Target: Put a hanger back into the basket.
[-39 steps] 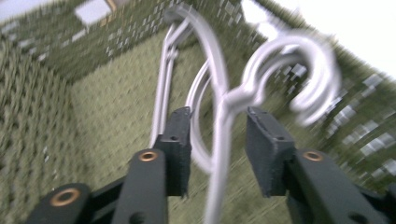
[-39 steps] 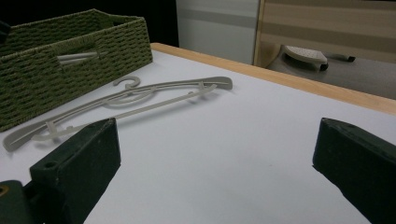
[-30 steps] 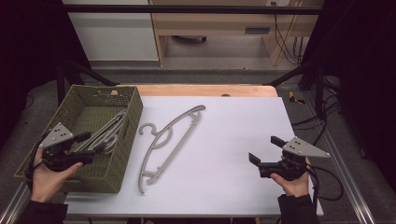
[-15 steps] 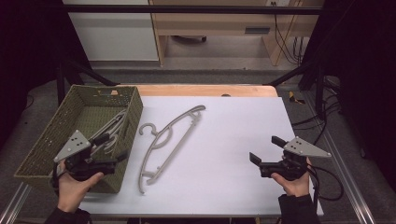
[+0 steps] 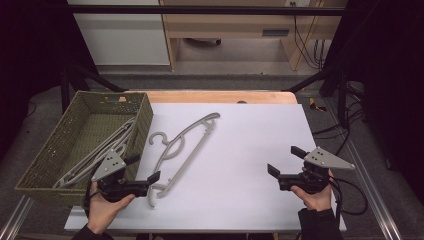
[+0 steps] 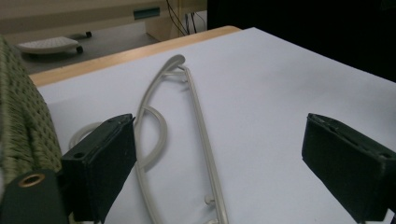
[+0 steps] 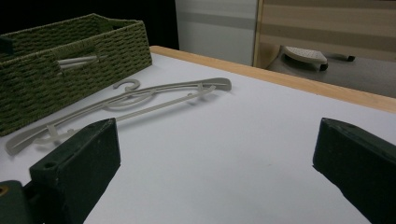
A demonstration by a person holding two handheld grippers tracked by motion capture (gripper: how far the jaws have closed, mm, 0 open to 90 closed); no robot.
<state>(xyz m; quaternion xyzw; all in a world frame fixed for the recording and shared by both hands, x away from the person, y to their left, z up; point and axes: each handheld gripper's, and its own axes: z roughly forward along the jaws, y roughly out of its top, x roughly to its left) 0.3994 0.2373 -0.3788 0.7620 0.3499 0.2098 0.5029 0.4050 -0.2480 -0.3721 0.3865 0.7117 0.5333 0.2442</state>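
Now | left gripper (image 5: 146,169) nearer, jaws wide, empty | hanger (image 5: 182,144) dead ahead, lengthwise | right gripper (image 5: 283,161) wide, empty, well apart

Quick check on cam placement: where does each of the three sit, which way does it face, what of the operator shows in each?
High view: above the person's side, facing forward and down on the white table; both hands, left tongs and right tongs show.
Left gripper view: rides the left tongs, facing along the grey hanger; its two open jaws show.
Right gripper view: rides the right tongs, low over the table toward the green basket; its open jaws show.
Shared: all three show the hanger and the basket.
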